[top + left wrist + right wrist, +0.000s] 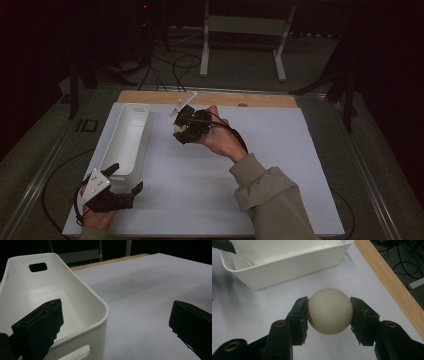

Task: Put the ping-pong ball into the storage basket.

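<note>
A cream ball (329, 311) sits squeezed between the two black jaws of my right gripper (329, 312), held above the white table sheet. In the high view my right gripper (184, 129) hangs just right of the white bin (127, 136), near its far end; the ball is barely visible there. The white bin (287, 262) lies beyond the ball and looks empty inside. My left gripper (125, 180) rests at the near left, open, one jaw over the bin's near rim (82, 330) and the other over bare sheet.
A wooden strip (210, 98) edges the far side of the white sheet (280, 165). Cables (170, 67) and a white stand (245, 30) lie on the floor beyond the table. The right half of the sheet is bare.
</note>
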Demonstrator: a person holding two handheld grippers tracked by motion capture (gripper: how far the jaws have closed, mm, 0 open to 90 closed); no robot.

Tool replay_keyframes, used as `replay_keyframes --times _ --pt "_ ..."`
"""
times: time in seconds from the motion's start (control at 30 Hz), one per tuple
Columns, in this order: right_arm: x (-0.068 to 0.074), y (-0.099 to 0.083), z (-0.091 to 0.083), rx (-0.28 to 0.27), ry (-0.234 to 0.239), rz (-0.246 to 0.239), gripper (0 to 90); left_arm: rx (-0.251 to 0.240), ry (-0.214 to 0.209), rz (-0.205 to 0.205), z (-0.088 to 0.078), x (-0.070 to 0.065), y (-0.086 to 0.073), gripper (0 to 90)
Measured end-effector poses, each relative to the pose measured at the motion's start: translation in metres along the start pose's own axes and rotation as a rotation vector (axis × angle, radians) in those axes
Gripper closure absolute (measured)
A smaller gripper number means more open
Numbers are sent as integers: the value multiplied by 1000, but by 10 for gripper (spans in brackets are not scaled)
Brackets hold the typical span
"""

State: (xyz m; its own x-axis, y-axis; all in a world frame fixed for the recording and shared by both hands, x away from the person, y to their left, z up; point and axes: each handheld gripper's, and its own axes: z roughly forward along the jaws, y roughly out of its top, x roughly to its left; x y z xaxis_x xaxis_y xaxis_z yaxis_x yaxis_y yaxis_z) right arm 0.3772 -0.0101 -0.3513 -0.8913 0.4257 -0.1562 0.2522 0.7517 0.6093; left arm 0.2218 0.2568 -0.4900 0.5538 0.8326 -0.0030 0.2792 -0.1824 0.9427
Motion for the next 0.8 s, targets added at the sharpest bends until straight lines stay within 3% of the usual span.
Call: replay_keyframes --times 0.8 --pt "7 13 6 -4 9 -12 506 -2 -2 -3 0 0 0 0"
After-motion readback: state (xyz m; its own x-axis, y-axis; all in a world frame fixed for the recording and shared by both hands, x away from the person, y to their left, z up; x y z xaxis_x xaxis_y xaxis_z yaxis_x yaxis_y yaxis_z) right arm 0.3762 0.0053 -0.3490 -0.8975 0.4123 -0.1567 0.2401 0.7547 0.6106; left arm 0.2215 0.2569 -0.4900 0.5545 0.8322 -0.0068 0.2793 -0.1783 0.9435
